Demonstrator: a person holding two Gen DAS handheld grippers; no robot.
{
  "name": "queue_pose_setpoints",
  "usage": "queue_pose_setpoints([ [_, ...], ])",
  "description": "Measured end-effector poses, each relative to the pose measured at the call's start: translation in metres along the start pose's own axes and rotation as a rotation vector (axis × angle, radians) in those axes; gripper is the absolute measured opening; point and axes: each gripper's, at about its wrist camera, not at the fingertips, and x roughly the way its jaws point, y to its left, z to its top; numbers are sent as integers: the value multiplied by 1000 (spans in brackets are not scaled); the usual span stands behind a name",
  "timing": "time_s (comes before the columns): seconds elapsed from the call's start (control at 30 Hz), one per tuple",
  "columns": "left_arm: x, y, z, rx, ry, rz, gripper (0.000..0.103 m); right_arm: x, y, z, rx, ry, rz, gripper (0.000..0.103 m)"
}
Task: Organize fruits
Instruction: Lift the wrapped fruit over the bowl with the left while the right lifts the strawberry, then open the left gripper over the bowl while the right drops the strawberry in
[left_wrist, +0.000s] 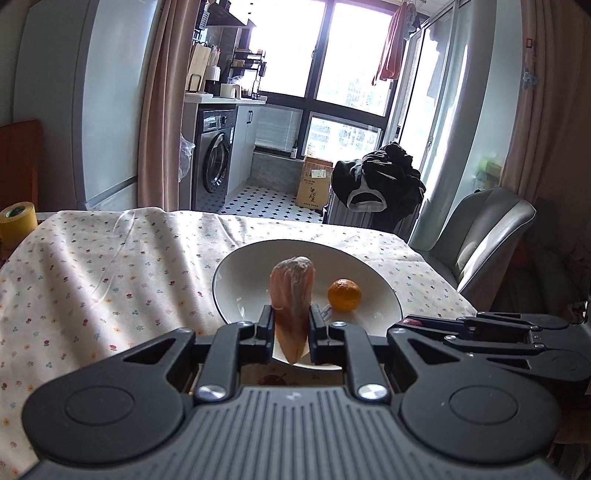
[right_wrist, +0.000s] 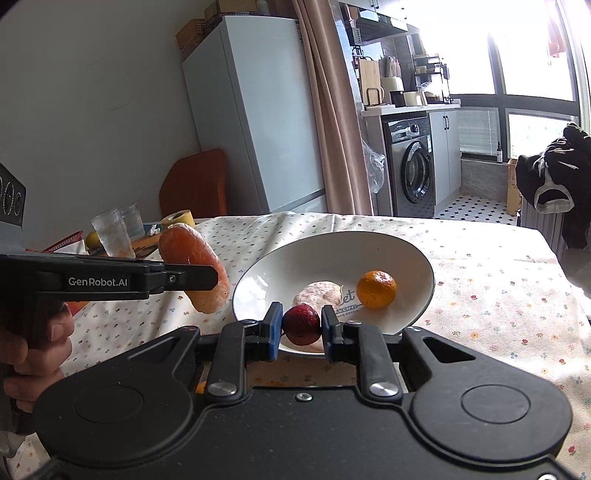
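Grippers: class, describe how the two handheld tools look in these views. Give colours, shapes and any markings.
Both are matte black plastic. The left gripper has black finger pads, silver bolts, a ribbed panel and round caps. From the side it is long and flat, printed "GenRobot.AI" in white. The right gripper has the same build but blue pads. No cables or sleeves show.

The left hand-held gripper is closed on a peeled fruit segment, held level with its jaws pointing to the far side. The right hand-held gripper is clamped on a dark red fruit, and a bare hand wraps the left unit's grip at near left
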Motion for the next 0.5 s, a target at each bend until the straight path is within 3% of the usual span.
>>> queue_pose_setpoints([
  [0.27, 25, -4, 8, -27, 25, -2, 17, 8, -14, 1, 39, -2, -14, 21],
  [0.5, 28, -2, 6, -46, 23, 35, 25, 11, -19, 1, 55, -3, -29, 21],
])
